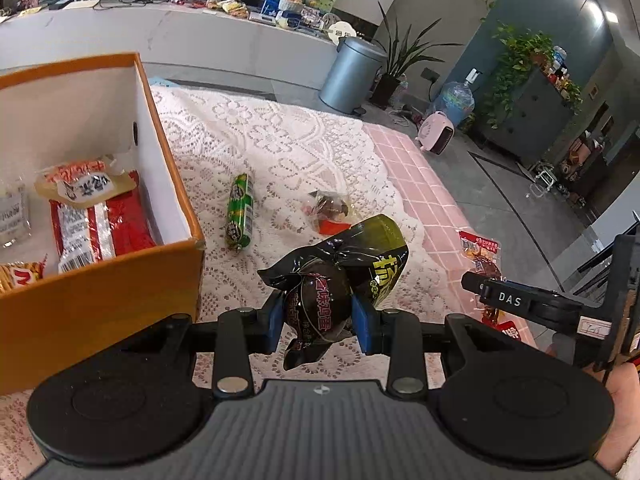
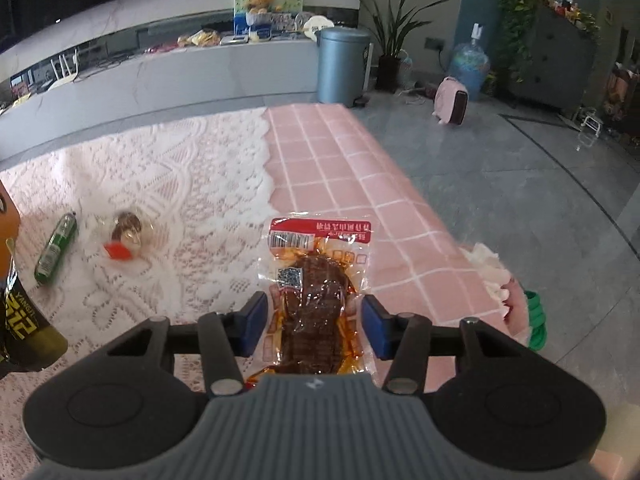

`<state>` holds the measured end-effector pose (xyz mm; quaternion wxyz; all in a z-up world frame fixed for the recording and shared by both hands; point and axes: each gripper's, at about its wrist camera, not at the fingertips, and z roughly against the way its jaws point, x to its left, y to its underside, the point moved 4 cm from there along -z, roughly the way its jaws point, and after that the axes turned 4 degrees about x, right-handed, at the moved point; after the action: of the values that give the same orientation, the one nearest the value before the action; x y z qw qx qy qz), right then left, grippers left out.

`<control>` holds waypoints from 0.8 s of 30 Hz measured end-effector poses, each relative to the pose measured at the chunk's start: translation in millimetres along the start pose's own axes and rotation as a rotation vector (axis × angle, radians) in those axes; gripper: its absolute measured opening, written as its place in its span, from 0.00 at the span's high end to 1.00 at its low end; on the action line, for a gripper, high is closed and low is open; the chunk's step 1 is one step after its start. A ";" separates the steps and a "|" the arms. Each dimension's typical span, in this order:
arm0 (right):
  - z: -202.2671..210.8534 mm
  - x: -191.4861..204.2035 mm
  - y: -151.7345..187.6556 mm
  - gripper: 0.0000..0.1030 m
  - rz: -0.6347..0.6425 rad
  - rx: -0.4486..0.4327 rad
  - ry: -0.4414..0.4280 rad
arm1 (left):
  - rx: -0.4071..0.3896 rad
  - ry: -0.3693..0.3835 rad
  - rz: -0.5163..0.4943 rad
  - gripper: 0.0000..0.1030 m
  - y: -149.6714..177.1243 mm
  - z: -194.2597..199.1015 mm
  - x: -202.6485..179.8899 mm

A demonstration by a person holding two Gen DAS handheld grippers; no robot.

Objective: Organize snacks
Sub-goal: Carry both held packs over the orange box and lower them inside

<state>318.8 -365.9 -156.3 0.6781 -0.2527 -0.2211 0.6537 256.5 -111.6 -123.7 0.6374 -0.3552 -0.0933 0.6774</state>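
My left gripper [image 1: 318, 320] clenched on black egg packet [image 1: 316, 312], lifted off lace cloth [image 1: 280, 140], just right of orange box [image 1: 120, 280]. Held there probably for drop into box, where red packet [image 1: 100, 224] and others already lie. My right gripper [image 2: 314, 320] spread wide, pads either side of meat pouch [image 2: 316, 280], not touching; likely lining up next grab. Pouch flat, right of box, straddling lace edge and pink check cloth [image 2: 340, 160]. Green sausage [image 1: 240, 212] and clear candy bag [image 1: 328, 208] wait on lace right of box.
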 end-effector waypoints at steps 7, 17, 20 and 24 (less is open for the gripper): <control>40.8 17.2 -8.0 0.53 -0.014 -0.029 -0.136 | -0.043 -0.011 0.004 0.61 -2.9 33.7 0.1; 115.7 74.9 -10.2 0.53 0.038 -0.105 -0.288 | -0.156 -0.071 0.024 0.61 -7.4 97.1 15.9; 134.6 96.7 -9.4 0.53 0.069 -0.121 -0.330 | -0.185 -0.094 0.046 0.61 -9.2 115.4 26.0; 157.5 129.2 -10.2 0.53 0.125 -0.147 -0.373 | -0.217 -0.116 0.091 0.61 -15.1 136.8 47.1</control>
<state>233.6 -228.6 -31.8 0.5631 -0.1893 -0.3738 0.7123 189.6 -20.6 -32.2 0.5575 -0.3861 -0.1866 0.7108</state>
